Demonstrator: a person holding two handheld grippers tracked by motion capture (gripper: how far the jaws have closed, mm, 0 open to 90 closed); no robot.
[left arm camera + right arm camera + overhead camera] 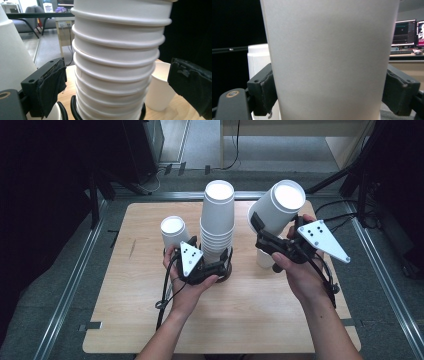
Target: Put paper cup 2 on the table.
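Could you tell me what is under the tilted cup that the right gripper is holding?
Under the tilted cup, clamped in the right gripper, another white cup stands on the table. Gripper and hand cover most of it, so its rim and inside cannot be seen.

A: What's on the table?
B: Stack [218,222] of white paper cups, upside down, rims ringed one over another, upright, mid-table near the back edge. Its base sits in a black ring.
A: And the tilted one?
B: Single cup [276,209], white, upside down too, flat base up, raised off the table & leaning, right of the stack, apart from it.
A: Any more?
B: Small cup [173,232] left of the stack, base up, just beside it. One more cup [265,258] stands under the raised one, mostly hidden.
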